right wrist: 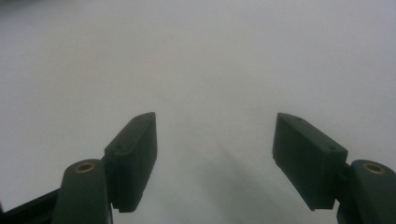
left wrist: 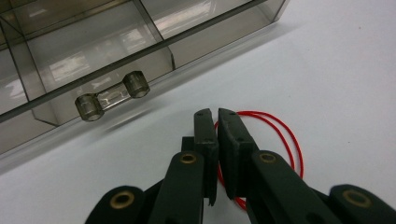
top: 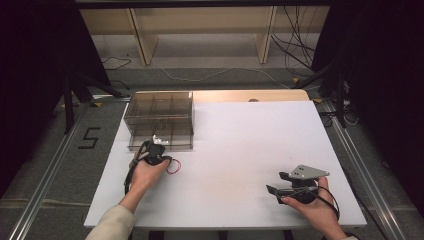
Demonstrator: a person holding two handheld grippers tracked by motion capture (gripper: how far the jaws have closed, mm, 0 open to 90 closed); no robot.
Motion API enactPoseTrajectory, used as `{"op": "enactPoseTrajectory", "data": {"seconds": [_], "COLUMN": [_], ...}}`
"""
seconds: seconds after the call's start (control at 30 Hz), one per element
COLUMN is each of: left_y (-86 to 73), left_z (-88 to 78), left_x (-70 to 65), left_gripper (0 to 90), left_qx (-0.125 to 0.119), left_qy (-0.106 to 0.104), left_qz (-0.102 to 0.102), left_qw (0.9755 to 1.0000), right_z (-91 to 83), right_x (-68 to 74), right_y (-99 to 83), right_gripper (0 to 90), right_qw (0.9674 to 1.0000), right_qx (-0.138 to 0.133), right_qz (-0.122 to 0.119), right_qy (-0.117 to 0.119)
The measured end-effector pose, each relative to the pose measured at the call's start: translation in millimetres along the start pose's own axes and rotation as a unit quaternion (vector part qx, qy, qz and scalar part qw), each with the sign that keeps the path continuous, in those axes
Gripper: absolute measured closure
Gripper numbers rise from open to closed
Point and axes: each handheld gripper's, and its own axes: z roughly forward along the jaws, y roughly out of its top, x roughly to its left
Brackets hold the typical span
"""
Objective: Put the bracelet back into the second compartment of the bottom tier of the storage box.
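Band: thin red loop of elastic, doubled into two strands that run side by side along its outer curve; lies flat on the white table.
Band, place: at 3 o'clock of the left gripper in the high view; at about 5 o'clock of the box, near its front edge.
Left gripper: its fingers are brought together with a hairline gap, pinching one side of the band; red strand shows in the gap low down and arcs out past the fingers at 3 o'clock.
Right gripper: held near the table's front right, well apart from the band; its fingers are spread wide over bare table, holding nothing.
Box: smoky clear plastic, split into compartments, at the table's far left corner; a clear dumbbell-shaped handle stands out from its front wall, at 10 o'clock of the left fingertips in the left gripper view.
Hands: left hand and right hand enter from 6 o'clock.
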Motion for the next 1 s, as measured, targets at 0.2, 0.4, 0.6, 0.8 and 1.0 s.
{"op": "enactPoseTrajectory", "data": {"seconds": [0.2,0.4,0.6,0.8,1.0], "left_y": [0.2,-0.4,-1.1,-0.6,-0.4], "left_z": [-0.1,-0.4,-1.1,-3.5,-5.6], "left_x": [0.4,0.1,0.6,-0.4,-0.5], "left_gripper": [86.7,87.0,87.1,87.1,87.2], "left_qx": [0.001,-0.002,-0.003,-0.006,-0.009], "left_qy": [-0.001,-0.001,-0.014,-0.016,-0.016], "left_qz": [0.002,0.012,0.004,0.005,0.006], "left_qw": [1.0000,0.9999,0.9999,0.9998,0.9998], "right_z": [0.1,0.1,0.3,0.2,0.0], "right_x": [-0.1,-0.2,0.0,0.0,-0.2], "right_y": [0.0,0.0,0.1,0.2,0.1], "right_gripper": [31.6,31.6,31.7,31.8,31.8], "right_qw": [1.0000,1.0000,1.0000,1.0000,1.0000], "right_qx": [0.000,0.000,0.000,-0.001,0.000], "right_qz": [0.000,-0.001,0.000,0.001,-0.001], "right_qy": [0.000,0.000,-0.001,-0.001,-0.001]}}
